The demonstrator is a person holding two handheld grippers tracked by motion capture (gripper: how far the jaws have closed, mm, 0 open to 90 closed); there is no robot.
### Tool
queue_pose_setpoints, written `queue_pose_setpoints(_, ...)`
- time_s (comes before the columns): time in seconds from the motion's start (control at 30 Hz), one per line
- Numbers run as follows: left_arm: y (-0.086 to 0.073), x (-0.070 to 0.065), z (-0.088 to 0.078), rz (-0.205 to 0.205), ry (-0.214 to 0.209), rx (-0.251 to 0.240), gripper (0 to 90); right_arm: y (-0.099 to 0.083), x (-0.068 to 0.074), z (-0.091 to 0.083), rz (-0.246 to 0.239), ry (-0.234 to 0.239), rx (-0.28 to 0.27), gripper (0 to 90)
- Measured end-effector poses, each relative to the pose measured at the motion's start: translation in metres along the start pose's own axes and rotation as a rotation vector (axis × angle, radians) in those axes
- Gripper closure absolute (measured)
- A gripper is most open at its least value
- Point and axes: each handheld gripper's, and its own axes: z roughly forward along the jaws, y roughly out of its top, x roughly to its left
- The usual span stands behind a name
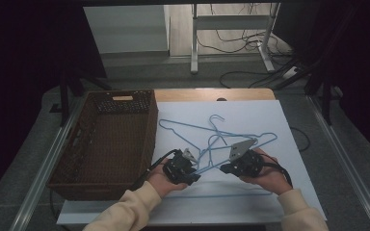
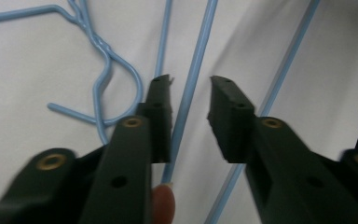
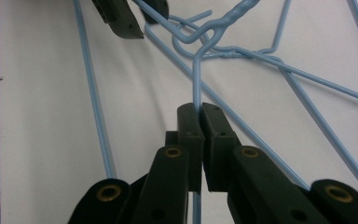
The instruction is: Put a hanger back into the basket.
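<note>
Right tool (image 3: 200, 109) clenched on blue hanger wire (image 3: 196, 79) running straight ahead; left tool (image 2: 190, 84) released, another hanger wire (image 2: 193, 70) between jaws, hugging left one.

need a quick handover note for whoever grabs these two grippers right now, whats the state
Right gripper: shut on a wire of one blue hanger, just below its hook.
Left gripper: jaws open, with another hanger wire running between them; the pads are not pressing on it.
Things: blue wire hangers lie tangled together on the white sheet. The brown basket stands to their left, and no hanger can be seen in it.
Done: one hanger gripped.
Left: probably close the left jaws on their wire, pull the hangers apart, then likely move them to the basket.
</note>
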Motion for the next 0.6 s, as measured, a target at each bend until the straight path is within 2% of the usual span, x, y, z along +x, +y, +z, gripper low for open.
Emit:
queue_pose_setpoints(0.07,-0.001,0.001,0.000,-0.002,-0.009,0.004,79.9,0.000,0.000,0.001,-0.002,0.001,0.006,87.4)
queue_pose_setpoints(0.1,-0.002,0.001,-0.001,0.005,-0.028,0.007,82.6,-0.001,0.000,0.002,-0.003,0.003,0.006,87.1)
queue_pose_setpoints(0.13,-0.002,0.001,-0.001,0.005,-0.028,0.007,83.8,-0.001,0.000,0.002,-0.003,0.003,0.006,87.1)
queue_pose_setpoints(0.2,-0.002,-0.001,-0.002,0.017,-0.047,0.006,85.0,-0.001,0.000,0.002,-0.001,0.000,0.005,86.8)
queue_pose_setpoints(0.4,-0.002,-0.002,-0.014,0.004,-0.093,-0.019,86.7,-0.003,-0.002,0.001,0.024,0.015,-0.024,83.7)
queue_pose_setpoints(0.5,-0.004,-0.001,-0.019,-0.011,-0.112,-0.033,86.7,-0.004,-0.005,-0.002,0.074,0.004,-0.067,68.2)
queue_pose_setpoints(0.53,-0.004,-0.001,-0.021,-0.015,-0.117,-0.033,86.7,-0.004,-0.005,-0.002,0.074,0.004,-0.067,68.2)
queue_pose_setpoints(0.57,-0.005,0.000,-0.026,-0.027,-0.134,-0.045,86.8,-0.006,-0.006,-0.007,0.119,-0.002,-0.102,57.8)
queue_pose_setpoints(0.6,-0.005,0.000,-0.026,-0.027,-0.134,-0.045,86.8,-0.008,-0.007,-0.010,0.143,-0.010,-0.123,52.2)
